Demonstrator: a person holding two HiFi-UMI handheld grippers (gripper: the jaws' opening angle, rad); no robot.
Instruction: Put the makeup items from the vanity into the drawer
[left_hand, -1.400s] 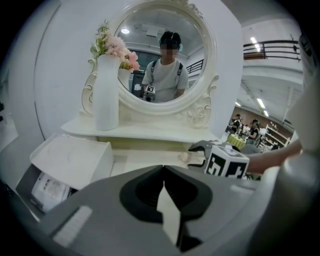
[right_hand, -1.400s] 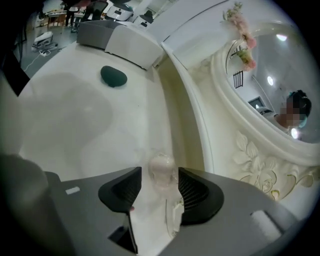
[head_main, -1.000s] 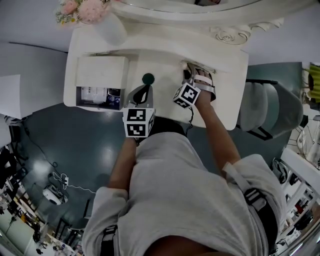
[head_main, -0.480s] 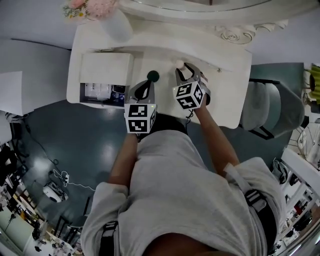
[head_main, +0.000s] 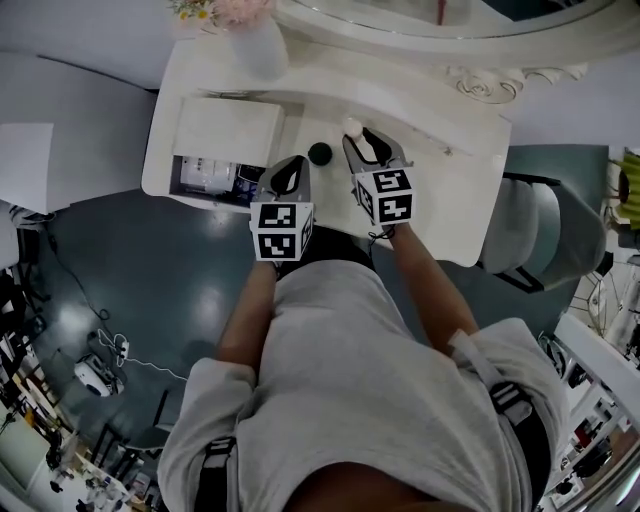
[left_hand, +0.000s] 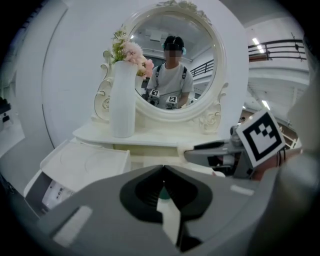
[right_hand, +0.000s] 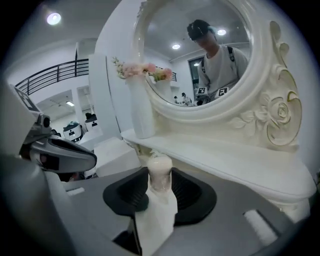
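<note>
You wear a pale grey short-sleeved T-shirt (head_main: 340, 380) with dark straps (head_main: 510, 400); your grey left gripper (head_main: 291, 165) and right gripper (head_main: 361, 138) bear black-and-white marker cubes (head_main: 280, 231).

Head camera looks steeply down over the person (head_main: 350, 380), with the vanity (head_main: 455, 190) below at the frame's top. Each gripper camera rides low, close behind its own jaws, and faces level across the vanity toward the mirror (left_hand: 200, 50). Both gripper views share the mirror, vase (left_hand: 122, 100) and shelf (left_hand: 150, 135).
</note>
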